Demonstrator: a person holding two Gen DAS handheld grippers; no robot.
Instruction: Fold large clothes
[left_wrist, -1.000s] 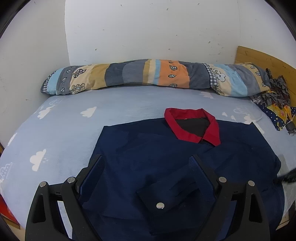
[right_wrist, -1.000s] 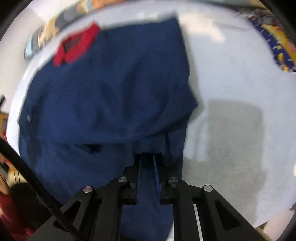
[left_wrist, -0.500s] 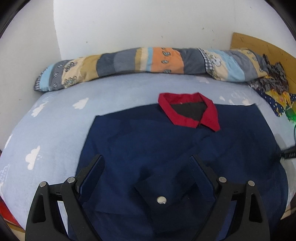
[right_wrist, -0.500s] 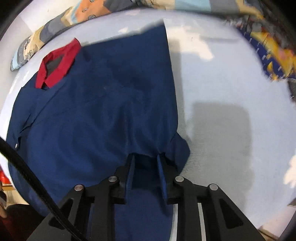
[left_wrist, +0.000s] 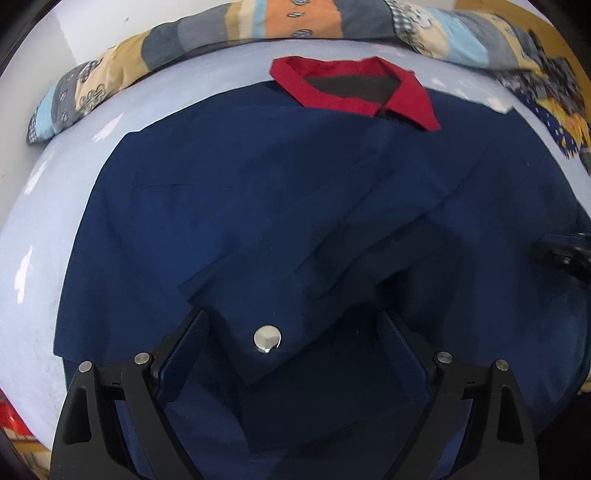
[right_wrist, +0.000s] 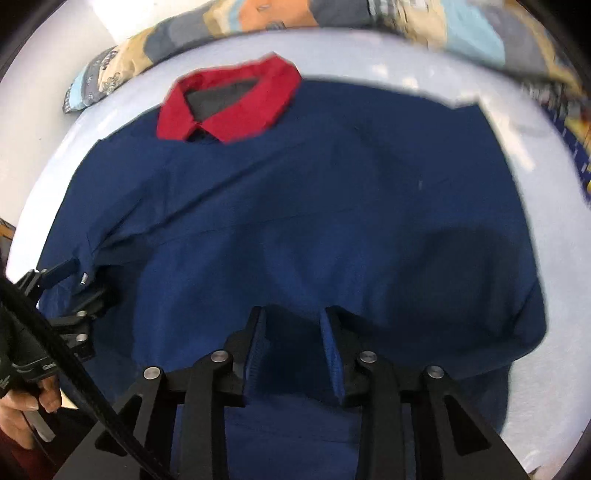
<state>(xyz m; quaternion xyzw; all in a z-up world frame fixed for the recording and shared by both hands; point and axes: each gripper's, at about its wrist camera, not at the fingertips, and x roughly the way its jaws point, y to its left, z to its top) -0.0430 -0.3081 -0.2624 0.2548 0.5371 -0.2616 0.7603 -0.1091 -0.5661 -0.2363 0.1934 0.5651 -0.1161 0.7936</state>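
Hovering over the navy-blue cloth jacket with the red collar (left_wrist: 354, 88), which lies flat on the pale blue cloud-print bedsheet (left_wrist: 40, 206), we hold our left gripper (left_wrist: 291, 354) with its jaws spread wide, straddling the folded-in sleeve cuff with its silver snap button (left_wrist: 266, 339); nothing is pinched there, and we judge the wide stance is meant to take the cuff or the hem under it in one bite. Our right gripper (right_wrist: 291, 347) sits above the garment's lower right part, and its jaws are opening, a shallow ridge of navy cloth lying between the pads without being pressed, so we read it as letting go of the side it has laid inward. Both sleeves appear tucked across the body, giving the jacket a squarish outline ahead of both tools, collar farthest from us. The long patchwork bolster pillow (left_wrist: 258, 26) lies beyond the collar against the wall, and a patterned yellow-and-blue heap of fabric (left_wrist: 554, 107) sits ahead and to the right, well clear of the fold. A bottom-to-collar fold seems next.
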